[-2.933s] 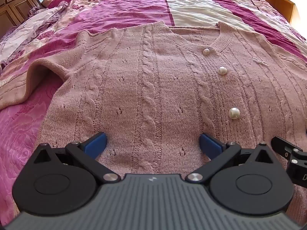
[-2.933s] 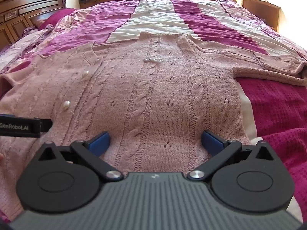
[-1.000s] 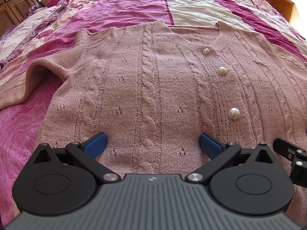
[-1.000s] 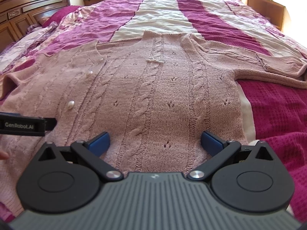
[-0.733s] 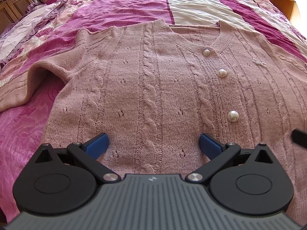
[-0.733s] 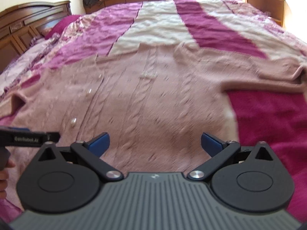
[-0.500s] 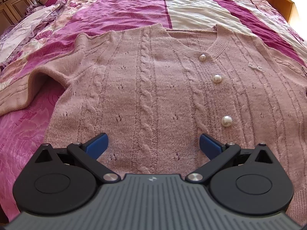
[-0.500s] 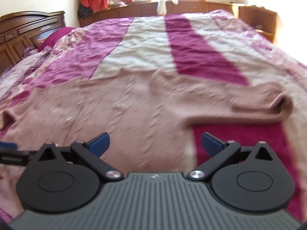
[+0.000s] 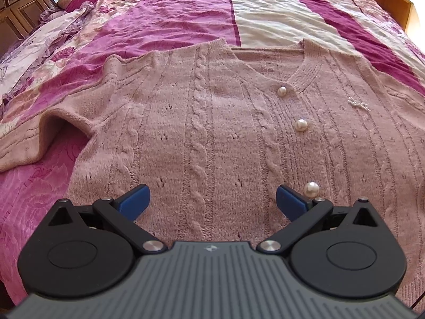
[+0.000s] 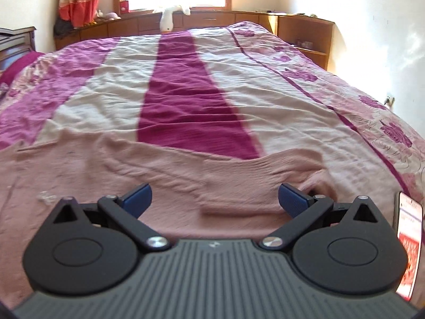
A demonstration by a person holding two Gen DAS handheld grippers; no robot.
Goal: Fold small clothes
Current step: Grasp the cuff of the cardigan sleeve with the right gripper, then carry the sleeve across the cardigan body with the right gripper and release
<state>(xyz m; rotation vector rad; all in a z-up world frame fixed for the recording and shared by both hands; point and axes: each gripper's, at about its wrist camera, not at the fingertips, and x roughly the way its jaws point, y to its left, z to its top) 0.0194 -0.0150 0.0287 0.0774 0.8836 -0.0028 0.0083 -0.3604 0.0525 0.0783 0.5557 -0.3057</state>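
Pink sweater (image 9: 212,122) spread flat on the near side of the bed (image 10: 186,93), left gripper (image 9: 211,202) wide open and empty over its bottom edge, right gripper (image 10: 215,198) wide open, empty, over a sleeve (image 10: 265,170)

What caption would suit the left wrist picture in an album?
Open left gripper poised above a pink cable-knit cardigan with pearl buttons, spread flat on a striped bedspread.

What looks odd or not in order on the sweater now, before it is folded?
The cardigan lies flat and buttoned on the bedspread, but its sleeves are not smooth. The one in the left wrist view curls under at the armpit; the one in the right wrist view is rumpled. Both grippers, left and right, are open.
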